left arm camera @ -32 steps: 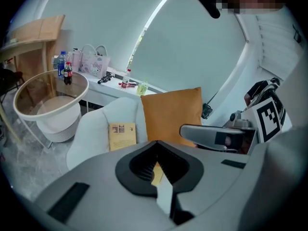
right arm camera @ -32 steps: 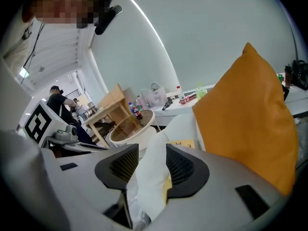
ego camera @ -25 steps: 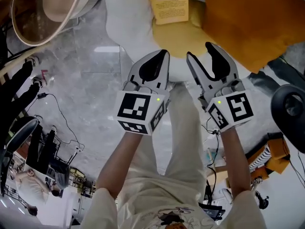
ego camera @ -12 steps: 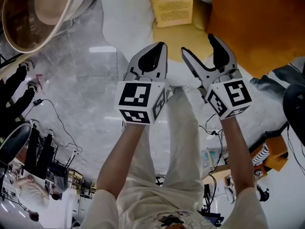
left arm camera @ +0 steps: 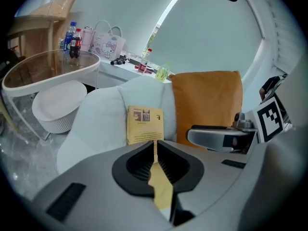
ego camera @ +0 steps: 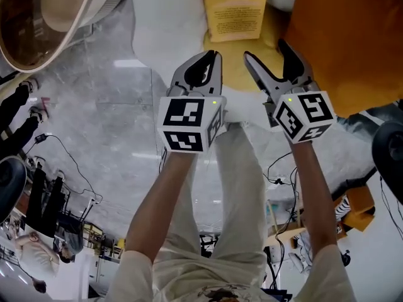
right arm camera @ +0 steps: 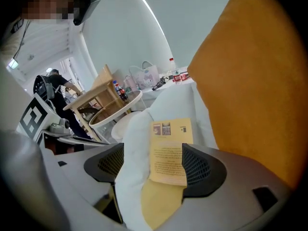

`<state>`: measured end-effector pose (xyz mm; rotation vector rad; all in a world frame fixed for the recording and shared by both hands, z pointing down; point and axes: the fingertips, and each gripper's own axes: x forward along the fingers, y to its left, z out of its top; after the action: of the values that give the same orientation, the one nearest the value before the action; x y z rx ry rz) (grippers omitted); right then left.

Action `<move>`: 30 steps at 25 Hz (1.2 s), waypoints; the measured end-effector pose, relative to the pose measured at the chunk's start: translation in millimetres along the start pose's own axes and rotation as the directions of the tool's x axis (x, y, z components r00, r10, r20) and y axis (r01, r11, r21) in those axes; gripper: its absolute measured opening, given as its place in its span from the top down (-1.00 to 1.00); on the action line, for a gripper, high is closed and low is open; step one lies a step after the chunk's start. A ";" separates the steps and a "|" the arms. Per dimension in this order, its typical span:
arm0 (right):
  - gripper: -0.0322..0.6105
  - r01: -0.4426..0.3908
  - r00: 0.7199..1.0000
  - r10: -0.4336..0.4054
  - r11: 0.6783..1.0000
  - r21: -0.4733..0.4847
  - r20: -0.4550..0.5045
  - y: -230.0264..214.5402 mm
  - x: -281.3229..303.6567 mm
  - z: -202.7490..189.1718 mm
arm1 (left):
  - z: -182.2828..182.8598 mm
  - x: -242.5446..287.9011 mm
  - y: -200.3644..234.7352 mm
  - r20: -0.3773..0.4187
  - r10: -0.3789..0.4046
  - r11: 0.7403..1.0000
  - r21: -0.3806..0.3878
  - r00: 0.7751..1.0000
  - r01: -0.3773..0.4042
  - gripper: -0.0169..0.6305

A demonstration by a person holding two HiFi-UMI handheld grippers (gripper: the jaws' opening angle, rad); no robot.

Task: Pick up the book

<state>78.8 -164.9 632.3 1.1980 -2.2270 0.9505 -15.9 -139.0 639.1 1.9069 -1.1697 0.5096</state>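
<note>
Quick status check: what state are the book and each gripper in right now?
Book: closed, lying on the white seat, not gripped.
Left gripper: shut, nothing between its jaws.
Right gripper: open, jaws have just been opening, empty, short of the book.

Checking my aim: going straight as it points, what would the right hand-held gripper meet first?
Probably the book, seen ahead between the right hand-held gripper's empty jaws, which have just been opening. Depth is unclear, so the yellow cushion below it may come first.
</note>
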 end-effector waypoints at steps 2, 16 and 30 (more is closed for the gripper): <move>-0.26 0.003 1.000 -0.003 1.000 -0.006 -0.004 -9.0 10.6 -5.1 | -3.3 11.0 5.5 0.000 0.008 1.000 0.003 1.000 -0.008 0.91; -0.27 0.043 0.999 -0.043 0.999 0.019 0.005 -58.7 71.4 -26.4 | -11.4 71.2 29.5 -0.016 0.032 0.998 0.051 0.999 -0.031 0.73; -0.55 -0.006 0.998 0.006 1.000 0.001 -0.060 -95.7 128.3 -49.1 | -29.4 85.3 35.1 -0.027 0.035 0.997 0.075 0.999 -0.033 0.72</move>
<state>94.4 -236.0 783.1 1.1486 -2.1847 0.9764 -2.8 -169.2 730.2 1.9393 -1.1815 0.6049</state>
